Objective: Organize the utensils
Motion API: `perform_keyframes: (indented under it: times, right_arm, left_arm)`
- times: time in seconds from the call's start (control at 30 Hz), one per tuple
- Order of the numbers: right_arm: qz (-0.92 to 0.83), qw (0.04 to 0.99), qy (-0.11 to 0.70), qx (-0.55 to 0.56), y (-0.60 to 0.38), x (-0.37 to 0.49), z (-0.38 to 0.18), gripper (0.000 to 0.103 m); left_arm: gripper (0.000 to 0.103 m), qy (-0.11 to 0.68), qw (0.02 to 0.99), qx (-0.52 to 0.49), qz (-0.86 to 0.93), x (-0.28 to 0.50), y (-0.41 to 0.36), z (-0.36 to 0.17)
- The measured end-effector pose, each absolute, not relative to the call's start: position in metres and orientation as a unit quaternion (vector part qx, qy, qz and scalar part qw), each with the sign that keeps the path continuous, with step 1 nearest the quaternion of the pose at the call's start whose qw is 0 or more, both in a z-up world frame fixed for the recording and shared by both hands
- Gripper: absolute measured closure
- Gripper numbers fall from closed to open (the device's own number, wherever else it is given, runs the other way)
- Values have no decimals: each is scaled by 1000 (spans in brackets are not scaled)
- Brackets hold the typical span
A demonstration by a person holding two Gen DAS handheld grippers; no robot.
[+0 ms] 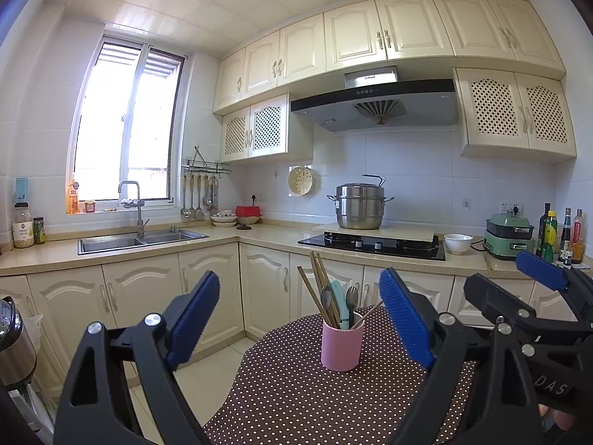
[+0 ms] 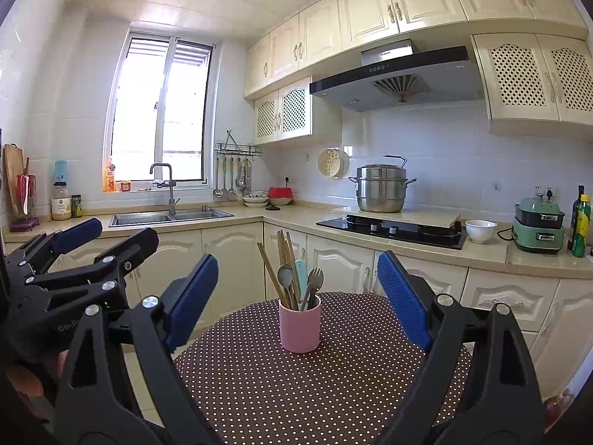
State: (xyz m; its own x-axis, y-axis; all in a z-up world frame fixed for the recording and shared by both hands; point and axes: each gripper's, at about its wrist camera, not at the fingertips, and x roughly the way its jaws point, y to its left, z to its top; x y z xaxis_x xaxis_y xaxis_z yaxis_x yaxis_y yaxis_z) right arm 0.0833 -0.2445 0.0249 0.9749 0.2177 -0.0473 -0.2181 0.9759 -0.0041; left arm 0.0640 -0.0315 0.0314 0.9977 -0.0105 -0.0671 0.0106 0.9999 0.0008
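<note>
A pink cup (image 1: pixel 341 346) (image 2: pixel 300 328) stands upright on the brown polka-dot table (image 1: pixel 296 400) (image 2: pixel 333 389). It holds wooden chopsticks (image 1: pixel 321 289) (image 2: pixel 284 259), a metal spoon (image 1: pixel 326 296) (image 2: pixel 285 273), a metal fork (image 1: pixel 352 296) (image 2: pixel 314 278) and a light-blue handled utensil (image 1: pixel 339 296) (image 2: pixel 301 270). My left gripper (image 1: pixel 300 319) is open, level, short of the cup, nothing between its blue pads. My right gripper (image 2: pixel 298 300) is open too, likewise short of the cup and empty. Each gripper shows at the other view's edge.
Cream cabinets and a beige counter run behind the table. On the counter are a sink (image 2: pixel 170 218), a black hob (image 2: pixel 393 228) with a steel pot (image 2: pixel 381 189), a white bowl (image 2: pixel 480 230), a green appliance (image 2: pixel 539 230) and bottles (image 2: pixel 580 222). A kettle (image 1: pixel 15 341) stands at left.
</note>
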Motion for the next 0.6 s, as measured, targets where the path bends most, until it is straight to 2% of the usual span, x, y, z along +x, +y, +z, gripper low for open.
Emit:
perform_keyframes:
  times: [0.6]
  right_arm:
    - [108,994,26,-2,-248,83,22,16]
  left_arm:
    - [16,36,999,3,-6,64,-32,31]
